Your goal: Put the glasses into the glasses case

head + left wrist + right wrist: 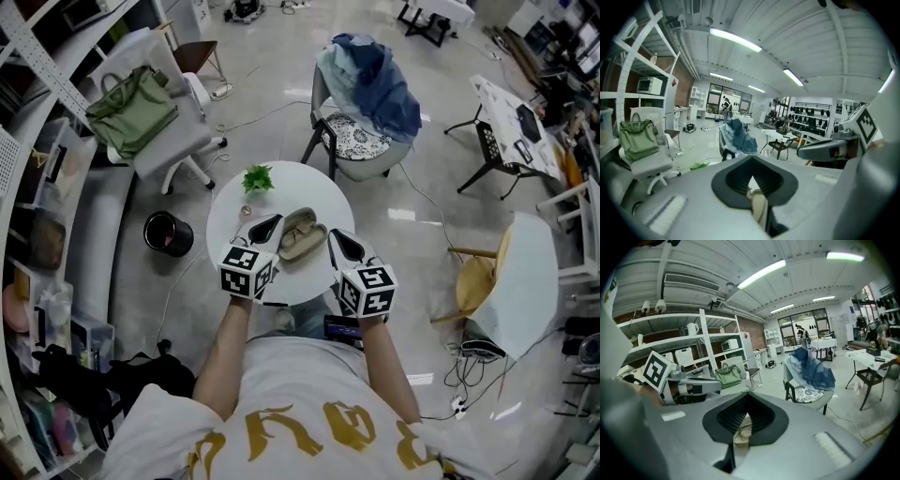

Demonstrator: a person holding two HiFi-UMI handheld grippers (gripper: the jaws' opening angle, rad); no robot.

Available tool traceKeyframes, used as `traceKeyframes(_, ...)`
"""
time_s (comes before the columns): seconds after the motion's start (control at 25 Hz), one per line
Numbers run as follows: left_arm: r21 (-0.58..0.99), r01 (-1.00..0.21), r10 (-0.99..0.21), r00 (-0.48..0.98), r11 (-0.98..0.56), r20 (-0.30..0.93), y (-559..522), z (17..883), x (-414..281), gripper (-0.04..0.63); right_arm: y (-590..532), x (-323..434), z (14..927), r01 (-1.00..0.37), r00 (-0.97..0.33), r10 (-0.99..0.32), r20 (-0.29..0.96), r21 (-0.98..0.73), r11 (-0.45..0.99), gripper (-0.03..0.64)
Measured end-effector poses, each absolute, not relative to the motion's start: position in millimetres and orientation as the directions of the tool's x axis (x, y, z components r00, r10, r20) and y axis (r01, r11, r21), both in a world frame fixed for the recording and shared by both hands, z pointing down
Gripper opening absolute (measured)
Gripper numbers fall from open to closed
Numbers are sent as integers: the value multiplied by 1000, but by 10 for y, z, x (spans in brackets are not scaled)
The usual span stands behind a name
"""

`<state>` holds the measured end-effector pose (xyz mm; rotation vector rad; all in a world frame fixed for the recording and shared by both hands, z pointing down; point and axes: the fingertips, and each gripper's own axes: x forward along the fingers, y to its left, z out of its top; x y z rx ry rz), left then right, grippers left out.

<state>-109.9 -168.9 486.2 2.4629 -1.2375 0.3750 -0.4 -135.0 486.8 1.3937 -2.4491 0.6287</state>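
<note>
An open beige glasses case lies in the middle of a small round white table. Thin frame lines show inside it in the right gripper view, but I cannot make out the glasses clearly. My left gripper sits just left of the case with its jaws together and nothing between them. My right gripper sits just right of the case, also shut and empty. In the left gripper view, the case shows below the closed jaw tips. It shows the same way in the right gripper view, case under tips.
A small green plant and a tiny round object stand at the table's back left. Around the table are a chair draped with blue cloth, a white chair with a green bag, and a black bin.
</note>
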Motion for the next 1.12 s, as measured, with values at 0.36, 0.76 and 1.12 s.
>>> traceKeyframes(0.36, 187, -818, -733, 571, -543, 370, -1552, 4741, -1185, 2, -1256, -119, 4846, -849, -528, -744, 409, -233, 474, 20)
traceKeyframes(0.76, 199, -807, -729, 588, -555, 349, -1430, 4690, -1159, 2, -1158, -167, 4843, -839, -542, -730, 417, -223, 496, 20)
traceKeyframes(1.12, 196, -815, -730, 577, -545, 367, -1406, 4751, -1177, 0, -1119, -127, 4816, -841, -541, -740, 398, -255, 477, 20)
